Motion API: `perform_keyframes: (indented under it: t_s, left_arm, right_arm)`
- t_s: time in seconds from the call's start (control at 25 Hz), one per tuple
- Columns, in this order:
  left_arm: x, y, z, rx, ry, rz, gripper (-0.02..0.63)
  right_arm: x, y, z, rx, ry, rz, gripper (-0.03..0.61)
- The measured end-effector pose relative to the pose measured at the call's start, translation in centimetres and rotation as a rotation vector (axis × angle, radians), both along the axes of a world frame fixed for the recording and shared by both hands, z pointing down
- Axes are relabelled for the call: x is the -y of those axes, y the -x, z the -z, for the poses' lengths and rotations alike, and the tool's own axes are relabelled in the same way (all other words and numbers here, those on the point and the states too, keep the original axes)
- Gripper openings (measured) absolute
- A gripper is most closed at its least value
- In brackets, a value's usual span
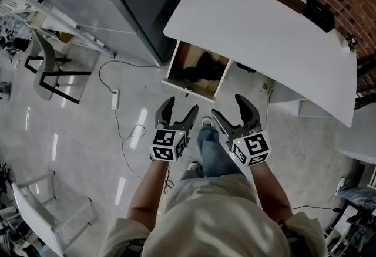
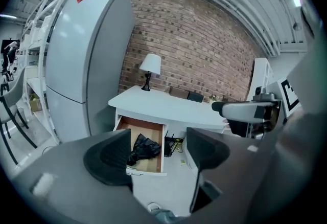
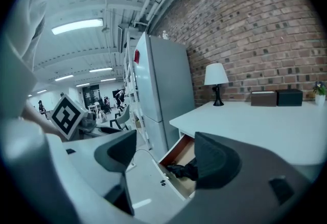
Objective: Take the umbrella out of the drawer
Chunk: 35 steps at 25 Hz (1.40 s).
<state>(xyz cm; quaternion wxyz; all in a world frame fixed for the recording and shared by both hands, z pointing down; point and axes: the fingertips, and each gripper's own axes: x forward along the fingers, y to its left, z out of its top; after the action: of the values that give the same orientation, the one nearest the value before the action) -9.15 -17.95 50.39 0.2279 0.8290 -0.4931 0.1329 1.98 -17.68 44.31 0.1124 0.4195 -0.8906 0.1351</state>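
Forearms outstretched; left tool, right tool gape toward drawer.

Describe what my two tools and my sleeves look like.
The left tool and right tool each have two curved dark grey jaws and a white cube printed with black square markers. The sleeves are short and pale beige.

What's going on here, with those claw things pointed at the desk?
A person holds a gripper in each hand, facing a white desk whose drawer is pulled open. A black folded umbrella lies inside the drawer. The left gripper and right gripper both hang short of the drawer, jaws apart with nothing between them, so the umbrella has not been touched yet.
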Motion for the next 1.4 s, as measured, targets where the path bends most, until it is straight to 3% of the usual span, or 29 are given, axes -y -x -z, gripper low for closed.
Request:
perform_keyframes:
  t_s: [0.56, 0.96, 1.4]
  left_arm:
    - [11.6, -5.9, -14.1, 0.194, 0.17, -0.266, 0.341]
    - [16.0, -8.9, -26.7, 0.482, 0.252, -0.535, 0.385]
    - [17.6, -10.4, -36.1, 0.739, 0.293, -0.758, 0.428]
  right_arm:
    - [8.3, -4.0, -8.7, -0.009, 0.139, -0.027, 0.325]
    - [11.1, -5.1, -14.8, 0.008, 0.215, -0.047, 0.322]
    - [13.0, -6.7, -20.0, 0.011, 0.291, -0.058, 0.319]
